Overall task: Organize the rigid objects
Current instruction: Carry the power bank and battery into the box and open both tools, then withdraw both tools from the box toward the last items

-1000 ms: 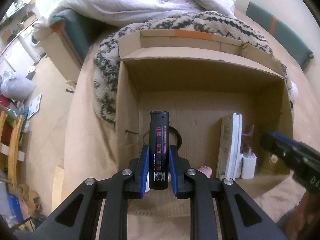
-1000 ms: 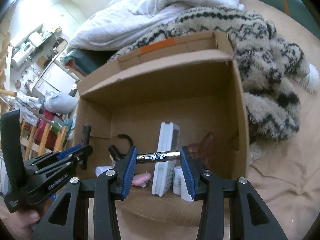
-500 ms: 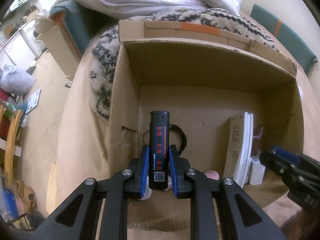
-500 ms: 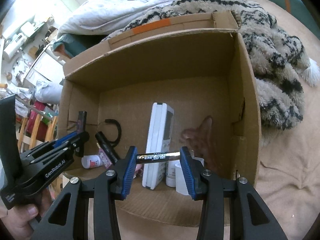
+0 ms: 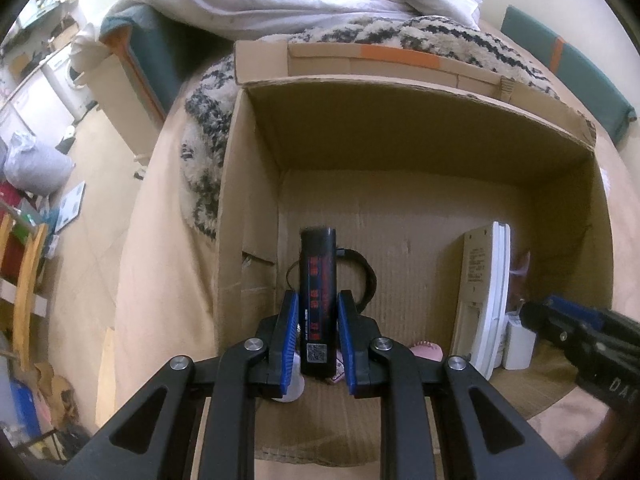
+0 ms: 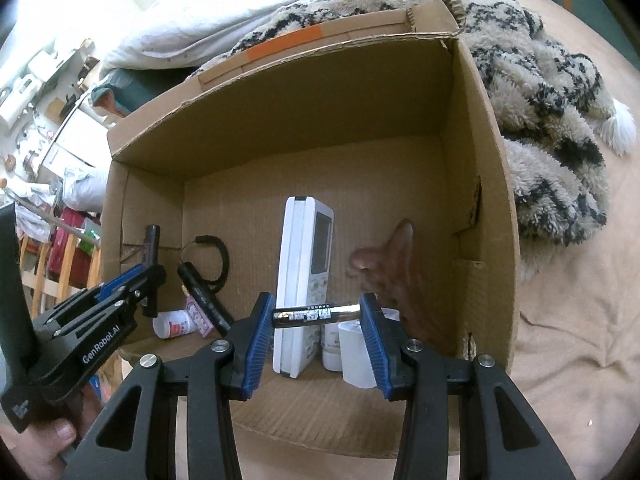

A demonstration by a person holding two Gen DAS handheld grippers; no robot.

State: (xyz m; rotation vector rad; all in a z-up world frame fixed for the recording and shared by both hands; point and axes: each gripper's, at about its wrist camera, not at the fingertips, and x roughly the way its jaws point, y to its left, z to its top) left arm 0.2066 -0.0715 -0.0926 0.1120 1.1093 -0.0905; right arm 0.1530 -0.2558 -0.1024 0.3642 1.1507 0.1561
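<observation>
both grippers hang over the open cardboard box (image 6: 484, 208) that sits on the bed, each carrying one item to go in, so the step in hand reads as the drop-off. the left gripper (image 5: 318, 334) is clenched on a black lighter (image 5: 318, 300) held upright, its lower half between the blue pads, above the near left part of the box floor where a black looped cord (image 5: 366, 276) and a small white bottle (image 6: 172, 324) already lie. the right gripper (image 6: 316, 322) has a slim battery (image 6: 316, 314) lying crosswise between its jaws; those jaws have just been opening, and the battery still bridges from one pad to the other, so whether it is yet free i cannot tell. below and beyond it stand a white remote (image 6: 306, 280) on edge, a white charger block (image 6: 356, 356) and a brown translucent piece against the right wall. as a judgement, the next move calls for letting the battery fall into the gap near the remote without knocking it flat, then lowering the lighter closer to the floor on the left before spreading those jaws, so it lands beside the cord and not on the bottle.
</observation>
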